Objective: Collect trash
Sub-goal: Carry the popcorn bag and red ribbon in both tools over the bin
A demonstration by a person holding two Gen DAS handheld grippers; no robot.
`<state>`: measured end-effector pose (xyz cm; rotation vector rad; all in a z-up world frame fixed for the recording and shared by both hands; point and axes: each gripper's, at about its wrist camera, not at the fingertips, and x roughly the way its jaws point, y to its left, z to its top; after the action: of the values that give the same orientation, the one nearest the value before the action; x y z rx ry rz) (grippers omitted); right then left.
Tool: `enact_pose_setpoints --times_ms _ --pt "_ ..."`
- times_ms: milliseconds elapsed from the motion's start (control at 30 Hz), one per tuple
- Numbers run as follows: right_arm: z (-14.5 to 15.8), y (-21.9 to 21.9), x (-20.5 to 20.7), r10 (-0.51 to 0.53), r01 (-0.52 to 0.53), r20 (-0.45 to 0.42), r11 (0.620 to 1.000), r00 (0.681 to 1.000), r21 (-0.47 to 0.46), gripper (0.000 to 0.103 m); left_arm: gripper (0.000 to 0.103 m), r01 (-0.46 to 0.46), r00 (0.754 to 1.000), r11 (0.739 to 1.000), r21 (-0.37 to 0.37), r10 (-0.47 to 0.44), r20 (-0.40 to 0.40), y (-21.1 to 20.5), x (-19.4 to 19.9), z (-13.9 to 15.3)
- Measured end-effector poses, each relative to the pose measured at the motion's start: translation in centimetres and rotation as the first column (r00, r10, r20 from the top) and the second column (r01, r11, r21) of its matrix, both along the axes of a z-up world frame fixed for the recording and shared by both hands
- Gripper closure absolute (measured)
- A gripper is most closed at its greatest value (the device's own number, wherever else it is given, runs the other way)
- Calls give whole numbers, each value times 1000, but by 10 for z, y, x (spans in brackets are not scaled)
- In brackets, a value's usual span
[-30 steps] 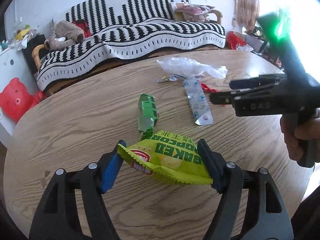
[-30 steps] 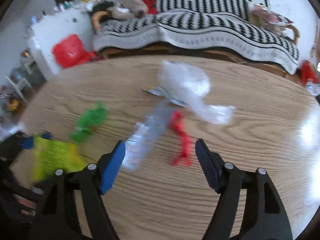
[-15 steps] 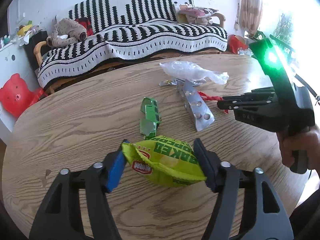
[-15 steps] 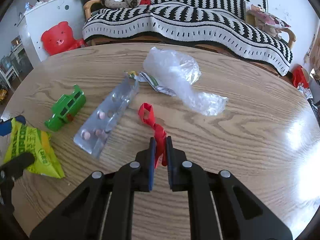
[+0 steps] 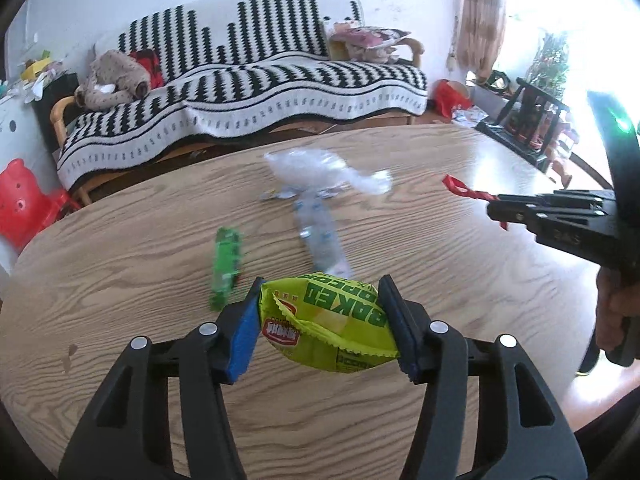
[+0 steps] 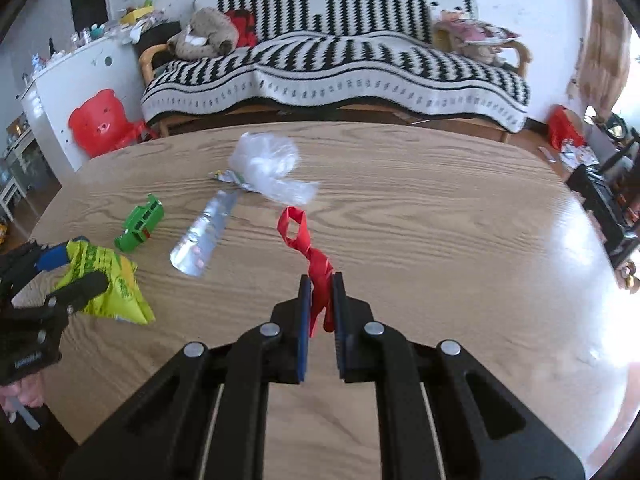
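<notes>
Trash is what I am picking up, and I have 2 pieces in my grip. My left gripper has its jaws squeezed onto a yellow-green snack bag — the bag is crumpled between the blue pads and is lifted off the wooden table. My right gripper has its jaws pressed almost together, pinching a red ribbon. The ribbon sticks out in front of the jaws, twisted, with a loop at its far end.

More trash lies on the table past my grippers. A silver pill sheet lies flat, just left of the ribbon loop. A crumpled clear plastic bag sits behind it, and a small printed wrapper peeks out at the bag's left side, touching it. A green toy car stands left of the pill sheet — near it but apart.

Behind the table I see a sofa with a black and white striped blanket. A brown stuffed toy lies on its left end. A red bear-shaped stool stands on the floor to the left.
</notes>
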<state>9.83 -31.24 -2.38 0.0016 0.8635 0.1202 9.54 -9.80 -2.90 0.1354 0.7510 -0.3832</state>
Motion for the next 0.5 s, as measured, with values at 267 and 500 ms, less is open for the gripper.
enact_pose_setpoints --times_ms 267,500 --pt "21 -89 -81 -142 142 3 990 990 22 92 48 124 992 991 -47 -123 11 -82 -28 20" --pt "28 -187 -161 -326 325 3 944 945 61 92 48 278 961 958 -68 -278 8 -179 -61 21"
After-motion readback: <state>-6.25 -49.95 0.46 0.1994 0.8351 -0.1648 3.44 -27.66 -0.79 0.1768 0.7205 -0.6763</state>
